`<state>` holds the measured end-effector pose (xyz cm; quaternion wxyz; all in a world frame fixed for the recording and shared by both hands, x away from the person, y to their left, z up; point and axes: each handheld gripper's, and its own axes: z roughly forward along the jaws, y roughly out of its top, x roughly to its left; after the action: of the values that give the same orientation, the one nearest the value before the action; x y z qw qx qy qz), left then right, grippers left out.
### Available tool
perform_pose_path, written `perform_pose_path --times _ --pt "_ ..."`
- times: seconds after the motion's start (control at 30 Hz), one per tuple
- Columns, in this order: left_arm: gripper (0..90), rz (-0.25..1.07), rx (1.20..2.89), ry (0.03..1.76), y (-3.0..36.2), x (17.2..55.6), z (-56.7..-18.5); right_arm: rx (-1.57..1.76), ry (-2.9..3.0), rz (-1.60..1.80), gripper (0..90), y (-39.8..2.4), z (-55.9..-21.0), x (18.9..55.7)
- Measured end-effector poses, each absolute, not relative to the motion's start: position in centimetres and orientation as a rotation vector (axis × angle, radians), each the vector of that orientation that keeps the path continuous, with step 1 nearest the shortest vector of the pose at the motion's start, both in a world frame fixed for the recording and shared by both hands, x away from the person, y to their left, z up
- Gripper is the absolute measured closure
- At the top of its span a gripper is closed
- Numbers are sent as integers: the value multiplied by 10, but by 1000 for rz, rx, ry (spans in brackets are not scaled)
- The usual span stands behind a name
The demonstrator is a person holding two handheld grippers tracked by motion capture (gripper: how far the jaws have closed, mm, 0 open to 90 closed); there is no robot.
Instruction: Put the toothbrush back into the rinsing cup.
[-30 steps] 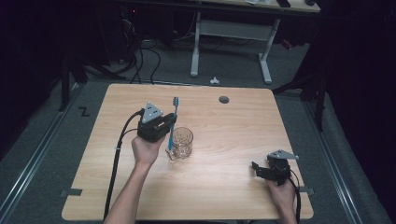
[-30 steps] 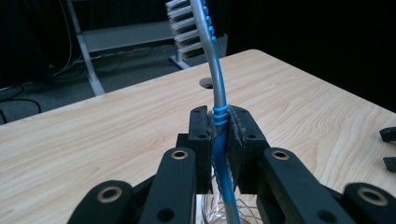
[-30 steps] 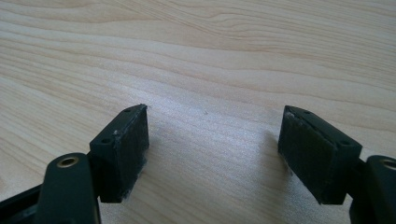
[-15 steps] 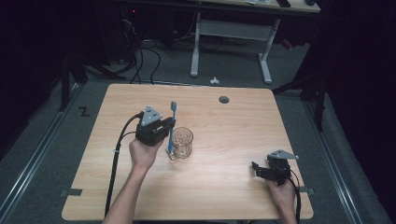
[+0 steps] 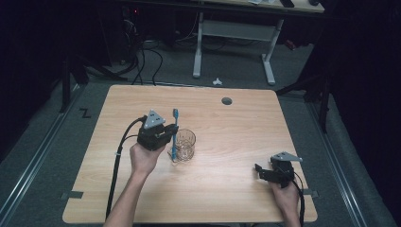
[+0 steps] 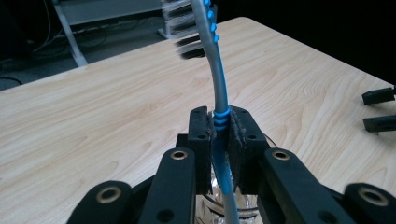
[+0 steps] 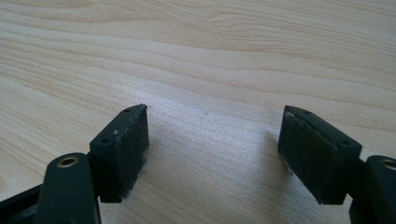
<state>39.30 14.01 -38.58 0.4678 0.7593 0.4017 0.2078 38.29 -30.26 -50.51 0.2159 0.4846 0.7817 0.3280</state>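
You had the toothbrush (image 6: 219,88) clamped mid-handle in your left tool (image 6: 219,140), bristles up, its lower end inside the glass tumbler (image 5: 184,144) near the middle of the tabletop (image 5: 236,123). I judged the brush light and slightly springy, its smooth plastic apt to pivot between the pads, so the ribbed blue section was the sensible place to hold. The tumbler looked fragile and easy to tip. Your left forearm reached forward, the tool tilted over the rim. Your right tool (image 5: 265,171) rested low near the right edge, jaws apart and empty.
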Motion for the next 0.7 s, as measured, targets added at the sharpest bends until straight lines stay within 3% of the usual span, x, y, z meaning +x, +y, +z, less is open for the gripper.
perform_pose_path --times 0.7 --pt "803 489 1919 992 141 386 -393 1343 2167 909 247 -303 -505 383"
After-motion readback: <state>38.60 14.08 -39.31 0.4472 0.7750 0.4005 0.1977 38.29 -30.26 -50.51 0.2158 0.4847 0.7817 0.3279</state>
